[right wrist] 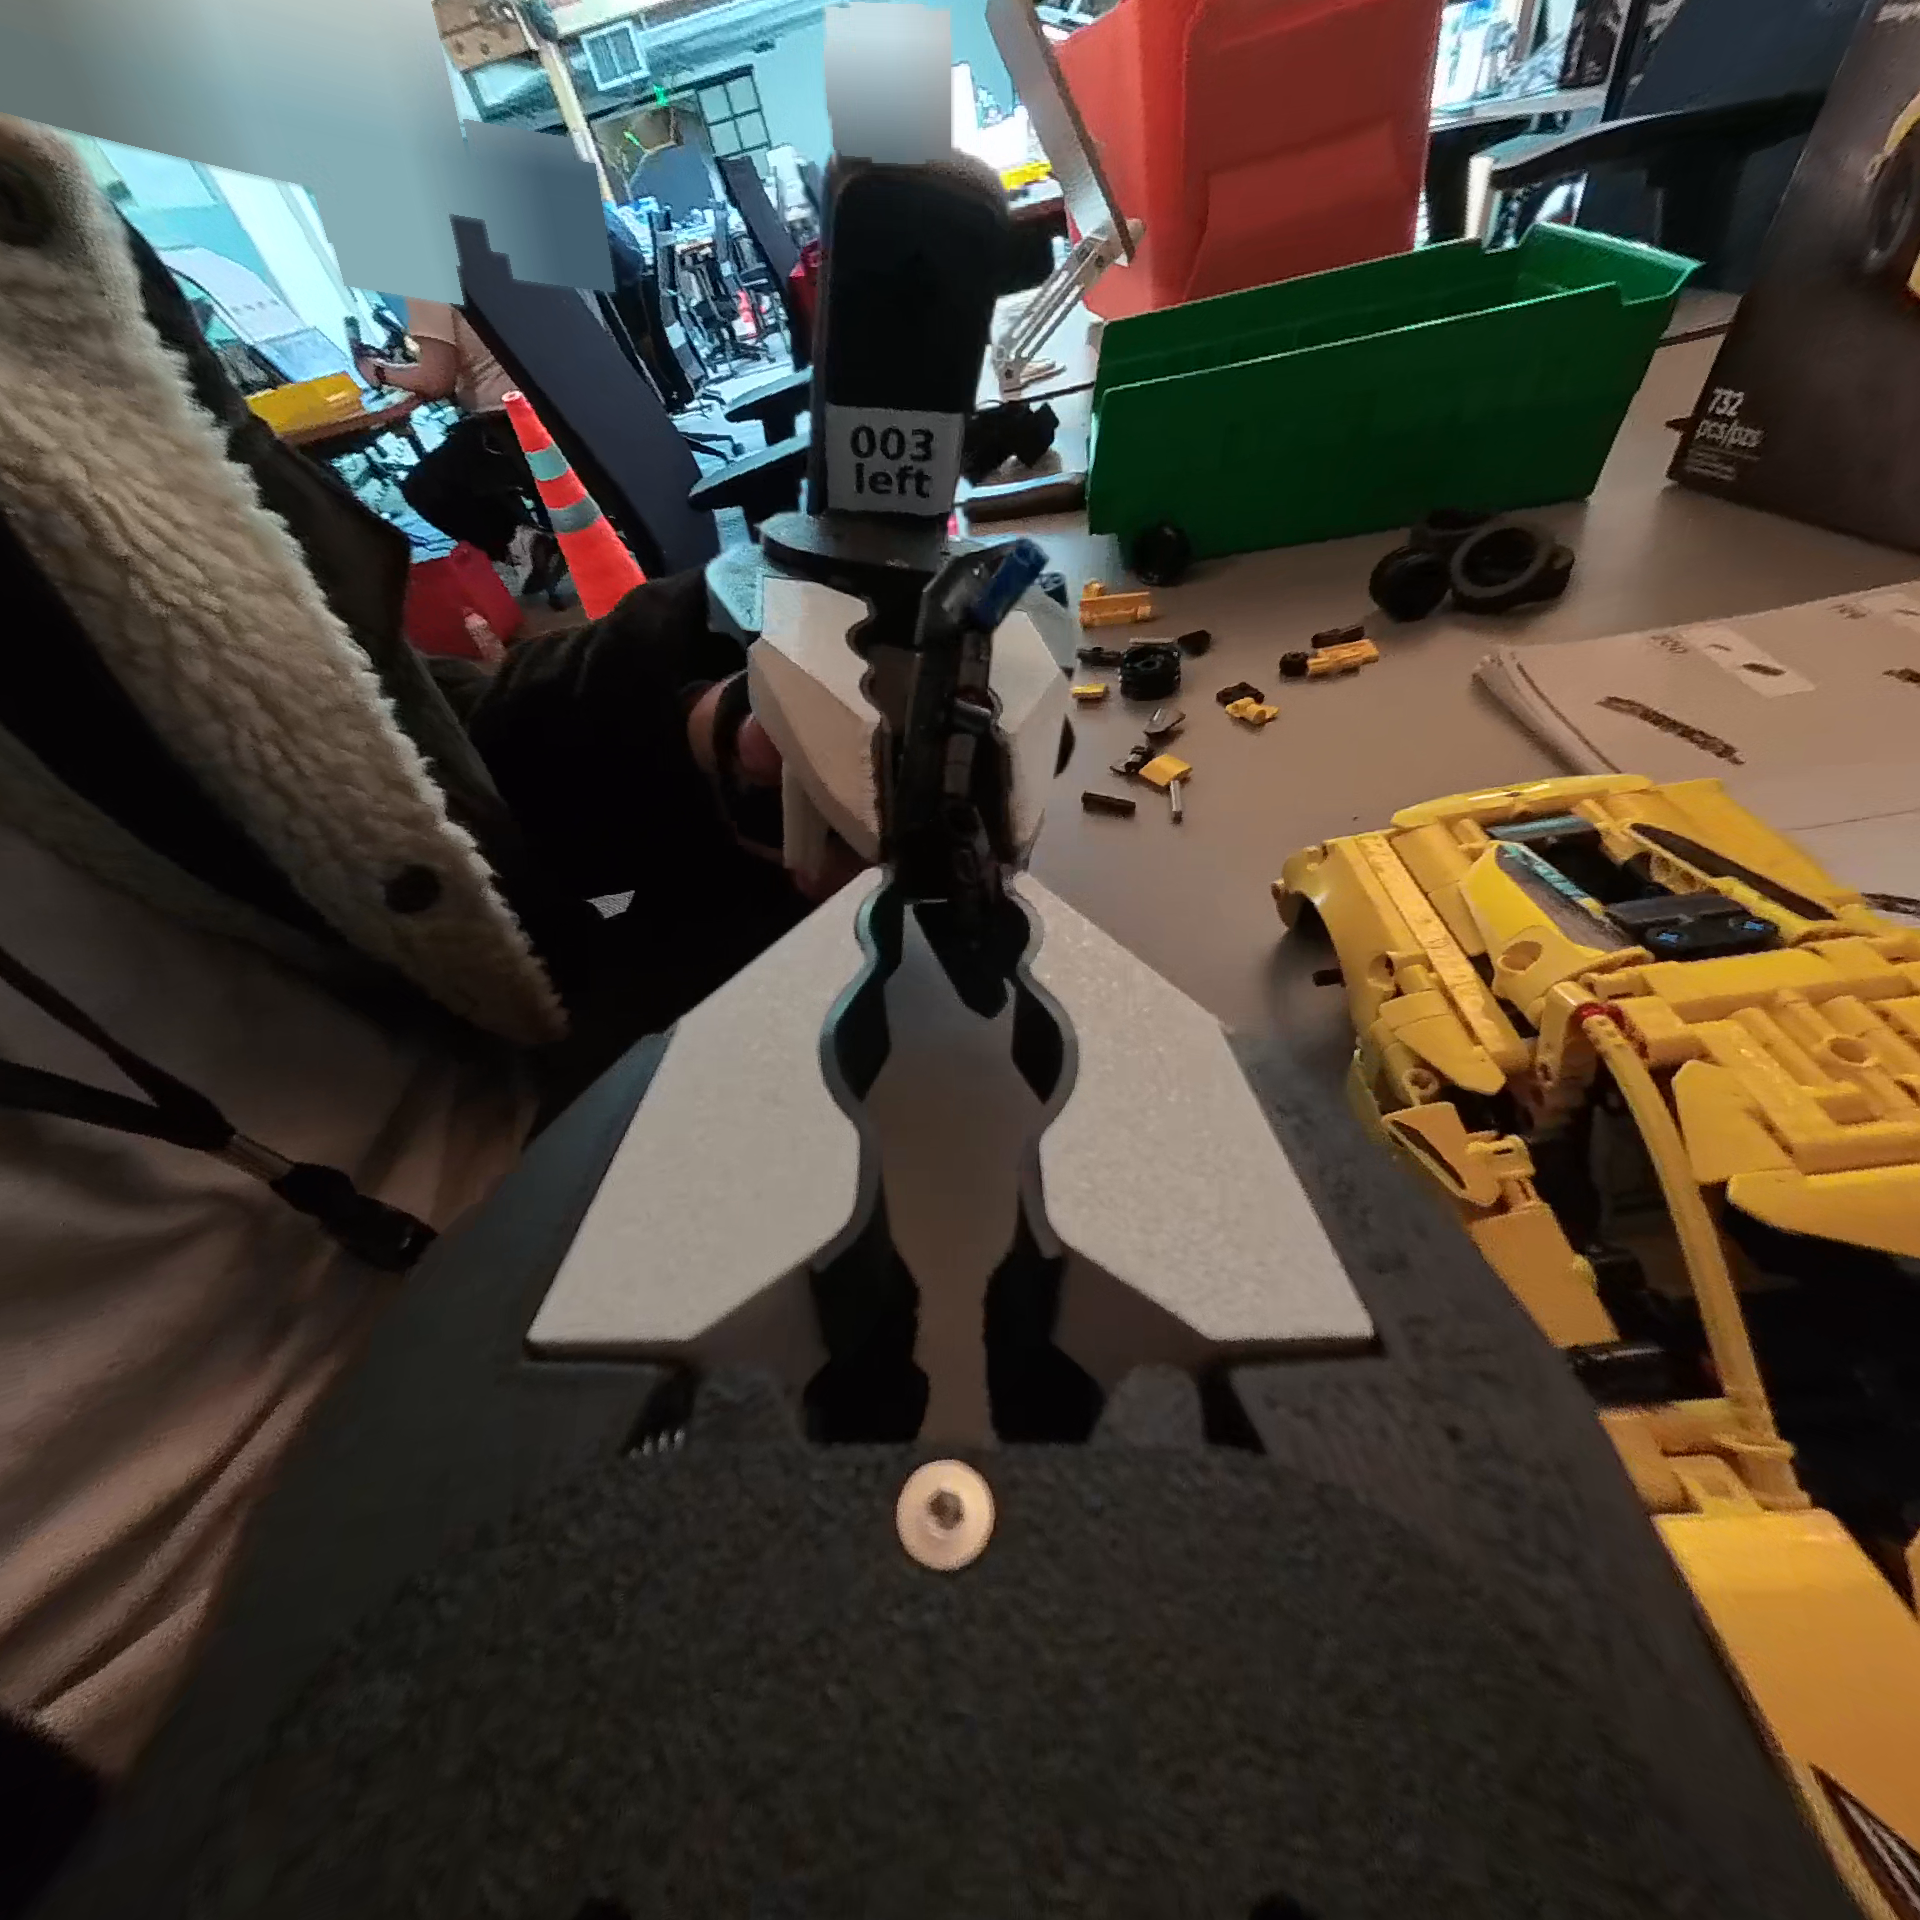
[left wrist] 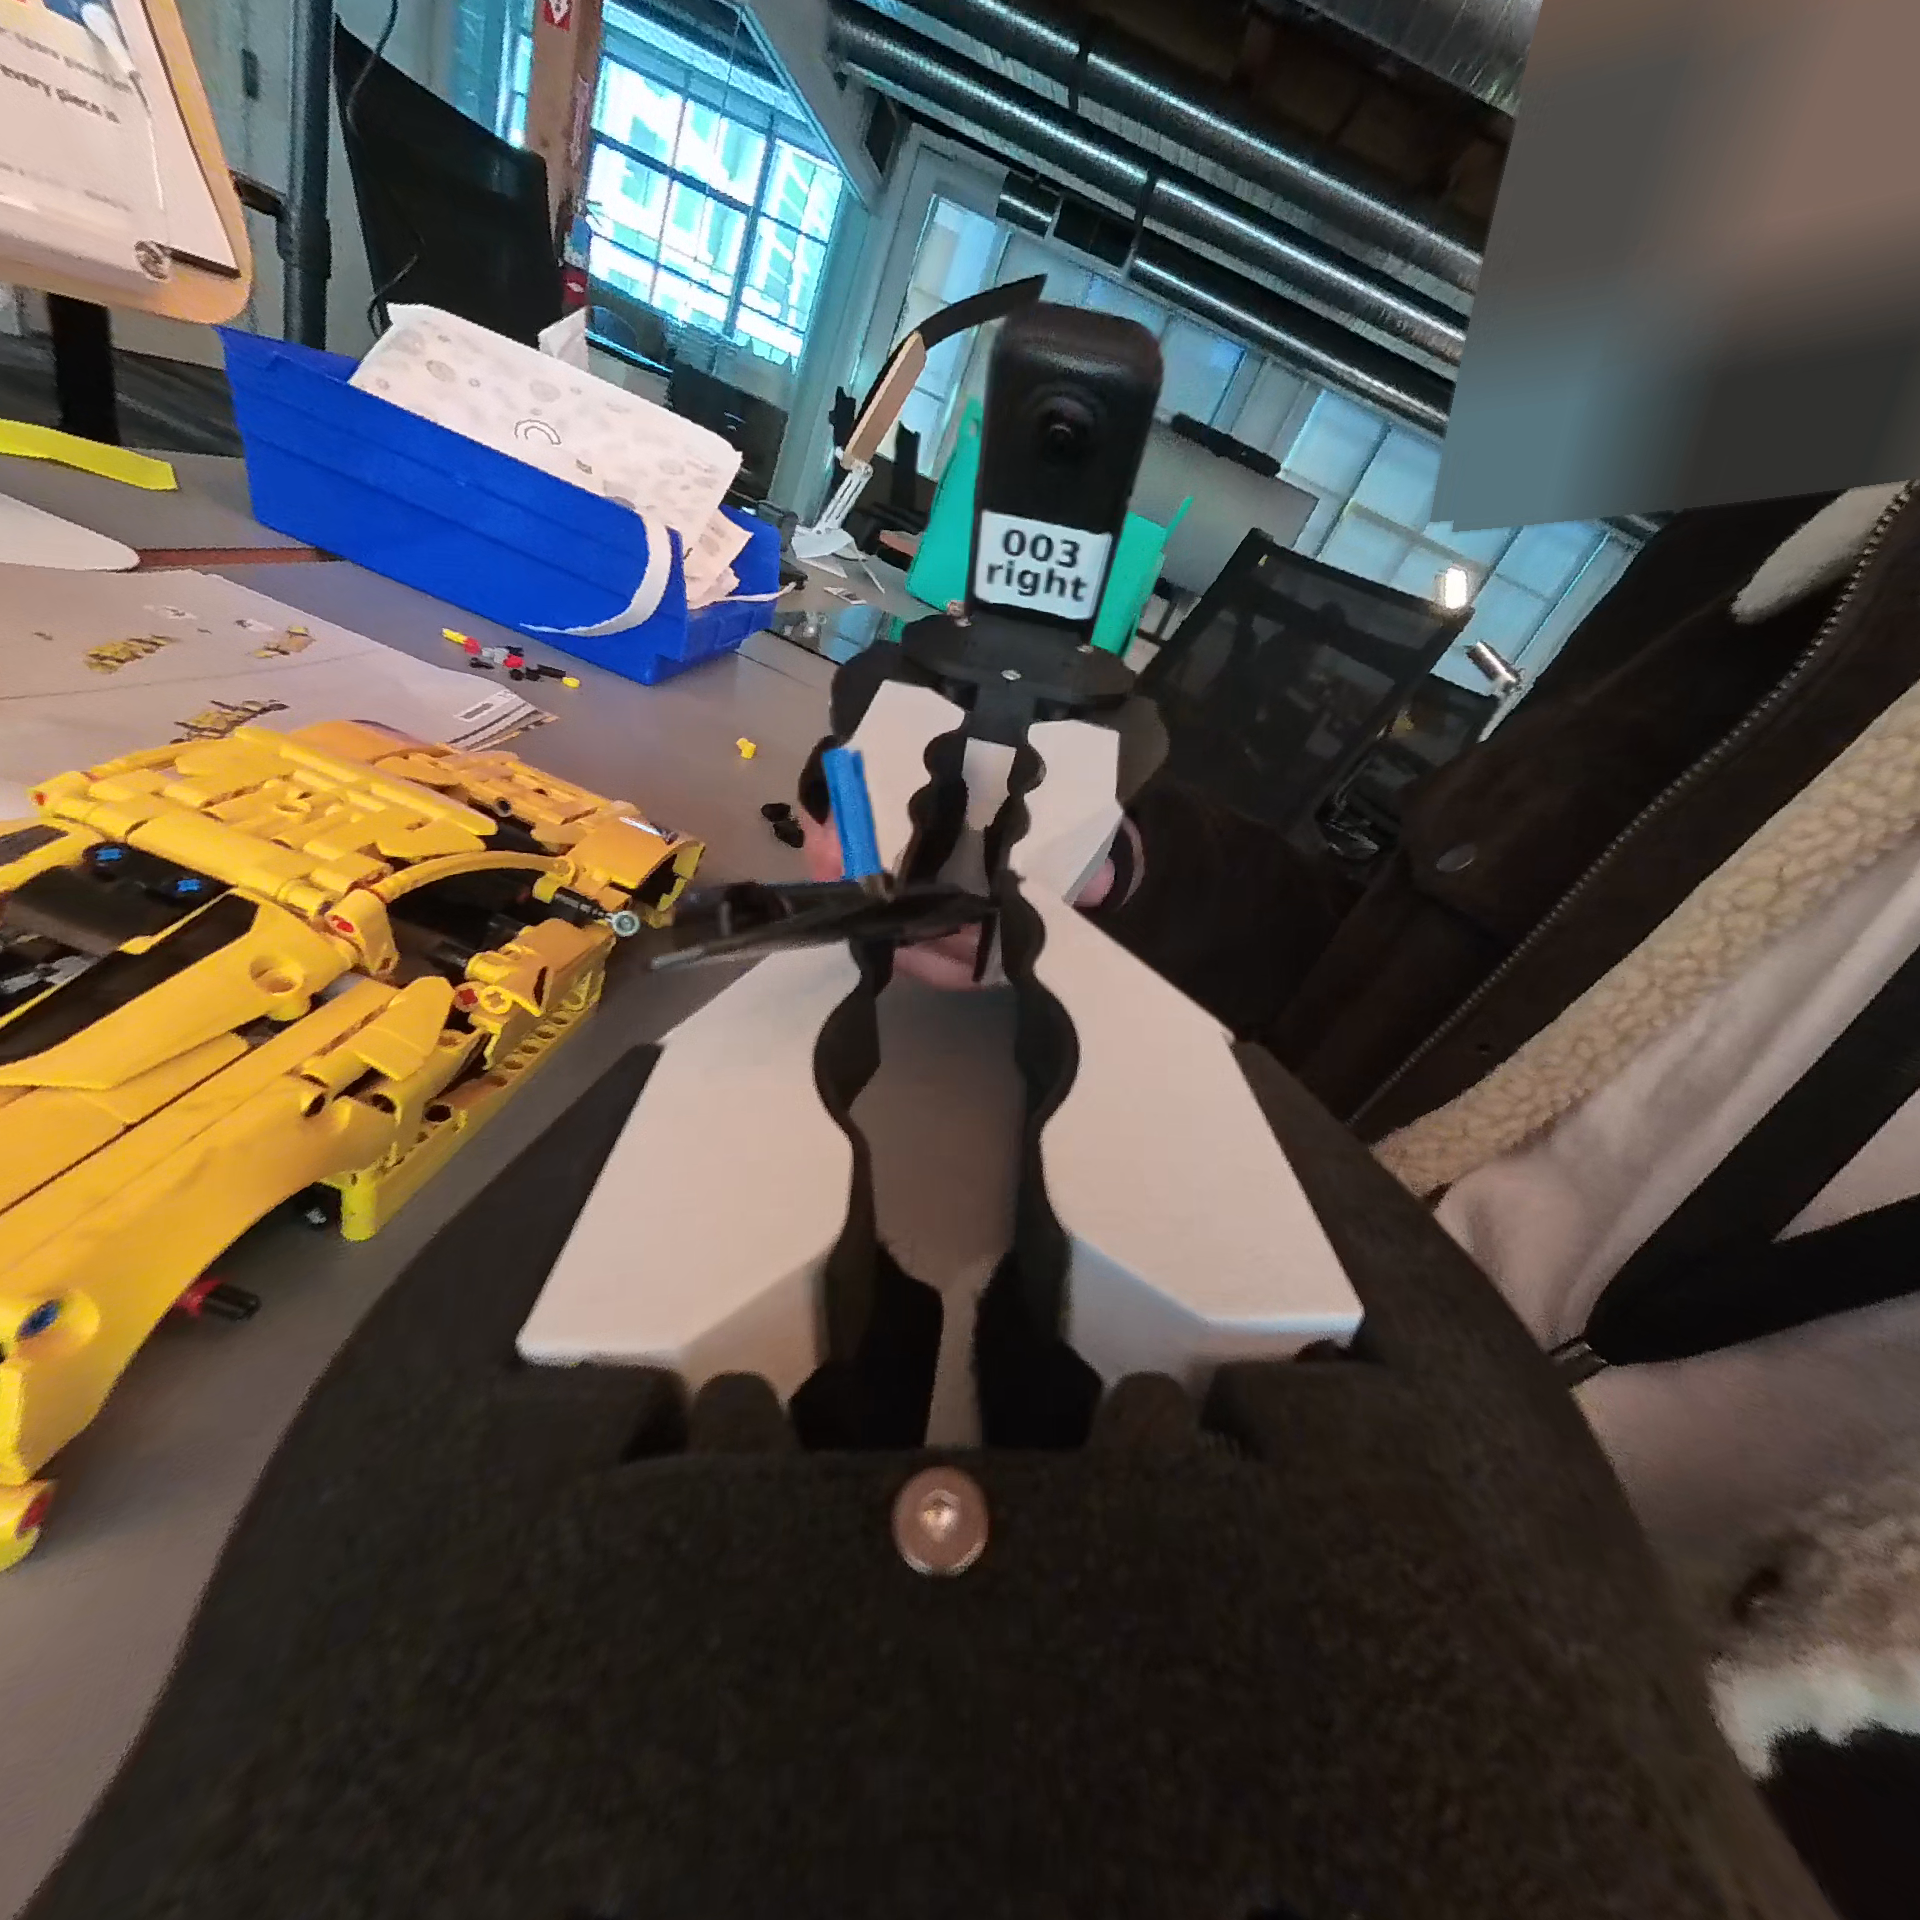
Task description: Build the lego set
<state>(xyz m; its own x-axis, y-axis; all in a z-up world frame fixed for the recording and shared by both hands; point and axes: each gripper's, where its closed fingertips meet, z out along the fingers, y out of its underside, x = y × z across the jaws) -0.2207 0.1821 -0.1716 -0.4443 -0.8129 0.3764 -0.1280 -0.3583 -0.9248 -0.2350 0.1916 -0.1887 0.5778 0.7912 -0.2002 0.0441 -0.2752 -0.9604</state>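
A part-built yellow Lego car (left wrist: 312,914) lies on the grey table, left of my grippers; it also shows in the right wrist view (right wrist: 1610,1039). My left gripper (left wrist: 940,914) and my right gripper (left wrist: 971,831) face each other tip to tip above the table edge. Both are shut on a slim black Lego assembly (left wrist: 790,920) that sticks out toward the car. A blue piece (left wrist: 852,821) stands at one end of it. In the right wrist view my right gripper (right wrist: 940,899) pinches the assembly (right wrist: 945,748), which runs on between the left gripper's (right wrist: 935,727) fingers, with its blue end (right wrist: 1003,582) beyond.
A blue bin (left wrist: 468,520) with paper and an instruction booklet (left wrist: 208,644) lie behind the car. A green bin (right wrist: 1351,405), black tyres (right wrist: 1475,571), scattered small pieces (right wrist: 1143,675), another booklet (right wrist: 1714,686) and the set's box (right wrist: 1818,312) lie on the table. A person's jacket (right wrist: 208,623) is close by. The tips of both grippers are at nearly the same place.
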